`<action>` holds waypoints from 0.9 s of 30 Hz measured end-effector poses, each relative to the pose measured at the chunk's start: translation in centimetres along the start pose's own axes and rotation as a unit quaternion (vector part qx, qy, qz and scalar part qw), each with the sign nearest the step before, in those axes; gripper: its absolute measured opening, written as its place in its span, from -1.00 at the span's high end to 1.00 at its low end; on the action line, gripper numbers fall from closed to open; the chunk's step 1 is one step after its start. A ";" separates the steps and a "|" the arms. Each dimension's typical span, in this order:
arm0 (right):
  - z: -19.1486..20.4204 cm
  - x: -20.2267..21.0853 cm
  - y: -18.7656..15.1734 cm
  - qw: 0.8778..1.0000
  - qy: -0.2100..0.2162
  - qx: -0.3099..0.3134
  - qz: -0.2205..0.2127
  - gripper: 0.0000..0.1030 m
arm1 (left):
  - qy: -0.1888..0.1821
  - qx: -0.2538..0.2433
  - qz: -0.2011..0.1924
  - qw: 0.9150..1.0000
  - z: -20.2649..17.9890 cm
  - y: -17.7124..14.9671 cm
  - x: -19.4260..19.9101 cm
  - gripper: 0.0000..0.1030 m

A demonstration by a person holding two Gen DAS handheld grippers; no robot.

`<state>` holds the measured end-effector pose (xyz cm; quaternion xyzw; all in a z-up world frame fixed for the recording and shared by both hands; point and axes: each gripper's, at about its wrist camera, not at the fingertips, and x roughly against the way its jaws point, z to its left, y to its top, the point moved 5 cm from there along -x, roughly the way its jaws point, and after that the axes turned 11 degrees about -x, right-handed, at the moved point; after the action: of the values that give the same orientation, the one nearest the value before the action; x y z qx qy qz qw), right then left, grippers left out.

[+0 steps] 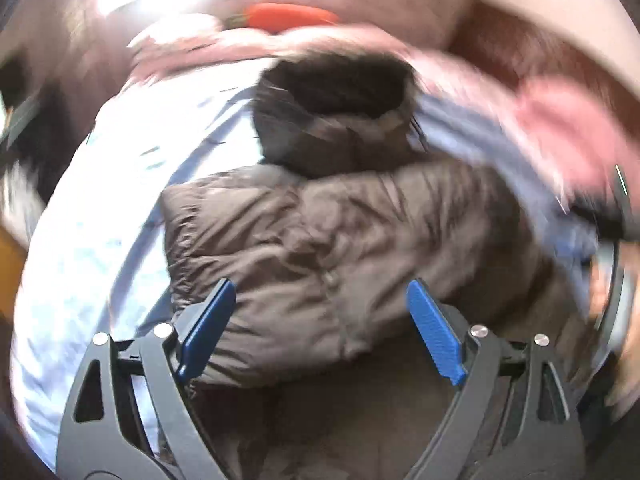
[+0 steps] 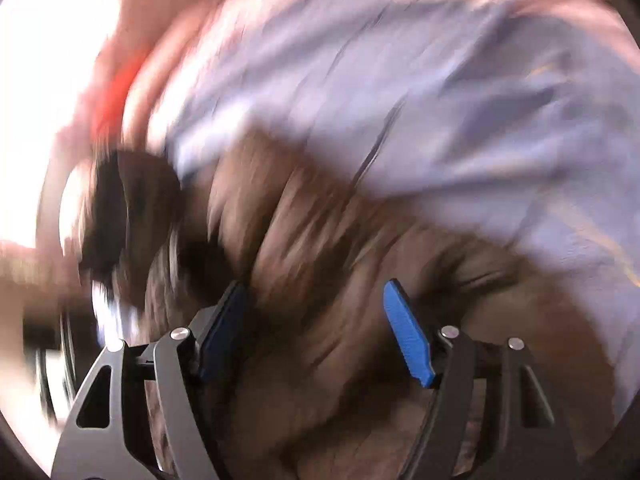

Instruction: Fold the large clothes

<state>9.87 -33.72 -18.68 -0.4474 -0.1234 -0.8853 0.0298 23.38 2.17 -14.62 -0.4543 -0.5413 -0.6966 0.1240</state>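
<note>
A brown puffer jacket (image 1: 332, 240) lies on a pale blue bed sheet (image 1: 100, 208), its sleeves folded in and its dark fur-trimmed hood (image 1: 336, 92) at the far end. My left gripper (image 1: 320, 300) is open and empty, just above the jacket's near part, blue pads apart on either side. In the right wrist view the picture is smeared by motion. The jacket (image 2: 320, 280) fills the lower middle and the hood (image 2: 124, 208) is at the left. My right gripper (image 2: 316, 304) is open, close over the jacket, holding nothing.
Pink bedding (image 1: 560, 128) lies at the far and right side of the bed, with a red-orange object (image 1: 292, 16) behind it. Bright light comes from the far left. The blue sheet (image 2: 440, 100) fills the upper right of the right wrist view.
</note>
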 end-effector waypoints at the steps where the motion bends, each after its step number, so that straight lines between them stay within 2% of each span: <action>1: 0.9 1.1 0.2 0.999 0.034 0.013 -0.017 -0.40 | 0.001 0.027 0.000 1.000 1.0 0.4 -0.4 -0.72; 2: 2.3 1.1 0.0 0.998 0.055 0.040 -0.005 -0.40 | 0.008 0.040 0.005 0.999 1.5 0.4 -1.0 -0.72; 3: 4.7 0.7 -1.3 0.992 0.085 0.091 0.034 -0.40 | 0.025 0.048 0.014 0.998 2.0 0.2 -1.9 -0.72; 4: 6.9 0.4 -2.9 0.980 0.121 0.136 0.076 -0.40 | 0.032 0.050 0.025 0.998 2.2 0.7 -3.6 -0.70; 6: 10.2 -0.4 -6.3 0.961 0.144 0.199 0.125 -0.40 | 0.032 0.054 0.052 0.997 1.9 -0.1 -5.5 -0.70; 9: 13.2 -3.8 -11.3 0.929 0.109 0.298 0.192 -0.39 | 0.046 0.038 0.103 0.993 1.7 -2.1 -7.9 -0.70; 11: 12.2 -6.3 -12.9 0.925 0.052 0.321 0.198 -0.39 | 0.059 0.038 0.123 0.990 2.2 -3.3 -9.0 -0.72; 13: 10.0 -9.3 -12.8 0.927 0.009 0.309 0.213 -0.34 | 0.067 0.050 0.145 0.986 3.4 -4.6 -10.2 -0.77; 15: 8.1 -11.7 -12.8 0.932 0.016 0.273 0.236 -0.19 | 0.049 0.072 0.162 0.983 4.3 -6.1 -11.3 -0.78; 17: 7.0 -12.7 -12.5 0.933 0.027 0.269 0.235 -0.06 | 0.050 0.066 0.168 0.982 4.3 -6.7 -12.2 -0.79; 20: 7.6 -13.4 -12.9 0.925 0.000 0.308 0.222 -0.06 | 0.092 0.029 0.175 0.980 3.3 -6.7 -12.6 -0.83; 23: 9.1 -11.2 -12.6 0.919 -0.013 0.334 0.210 -0.10 | 0.104 0.018 0.150 0.983 3.2 -5.9 -9.2 -0.76; 25: 9.6 -8.0 -11.9 0.914 -0.008 0.369 0.172 -0.44 | 0.107 -0.002 0.123 0.987 2.7 -5.6 -6.2 -0.77; 26: 9.6 -5.7 -11.7 0.905 -0.025 0.403 0.132 -0.73 | 0.108 -0.012 0.112 0.988 2.5 -5.9 -4.8 -0.79; 27: 9.1 -4.0 -11.5 0.899 -0.040 0.426 0.096 -0.80 | 0.113 -0.017 0.107 0.988 2.3 -6.9 -3.5 -0.80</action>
<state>17.55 -20.58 -18.89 -0.4370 -0.4461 -0.7223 0.2971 21.89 5.74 -21.74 -0.4301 -0.4601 -0.7352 0.2505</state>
